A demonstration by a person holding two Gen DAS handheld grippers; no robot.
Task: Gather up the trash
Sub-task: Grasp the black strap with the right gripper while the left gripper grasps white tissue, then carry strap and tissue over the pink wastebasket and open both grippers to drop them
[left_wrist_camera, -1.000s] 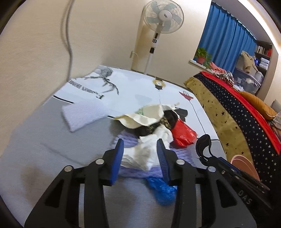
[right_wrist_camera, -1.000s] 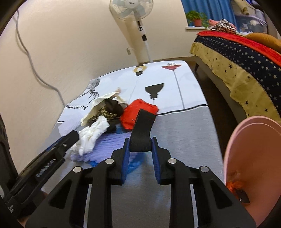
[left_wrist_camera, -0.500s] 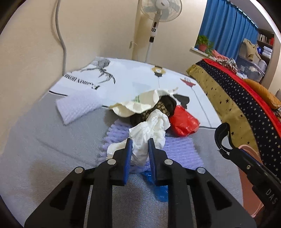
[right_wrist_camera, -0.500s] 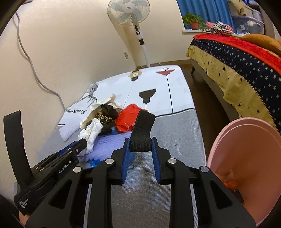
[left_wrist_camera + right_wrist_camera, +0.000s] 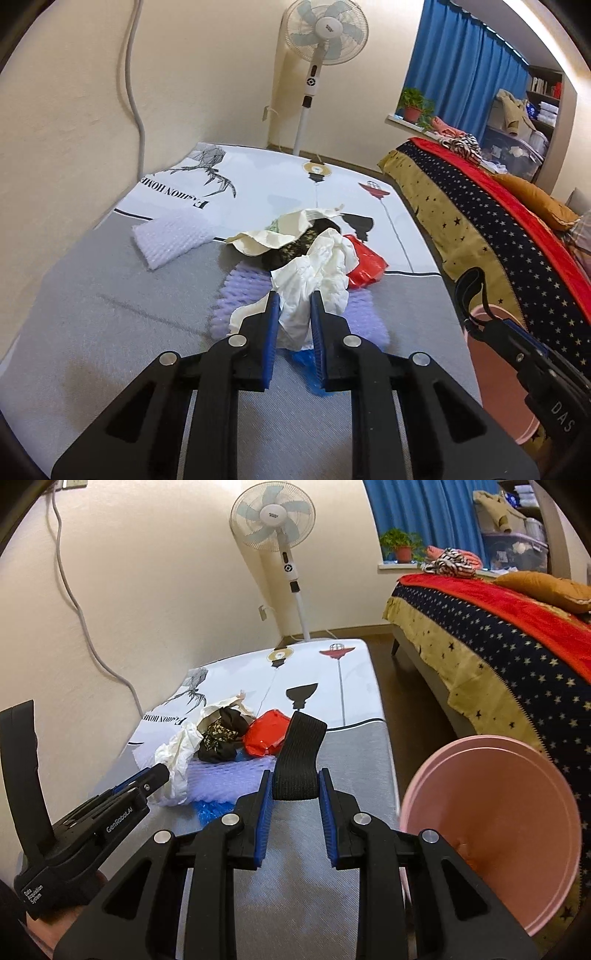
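Note:
Crumpled white paper hangs a little above the trash pile, and my left gripper is shut on its lower part. From the right wrist view the same paper droops from the left gripper. My right gripper is shut on a black woven strap that stands up between its pads. A pink bin tilts open-mouthed just right of it, off the table's edge. A red plastic bag, a dark patterned wrapper and cream paper lie heaped behind.
Lilac foam mesh and a blue plastic scrap lie under the held paper. White bubble wrap sits at the left on the low grey and white table. A standing fan is behind; a bed runs along the right.
The left jaws went from wide around the white paper to shut on it, and the paper has come up off the pile. The right gripper drew back and up with strap and bin.

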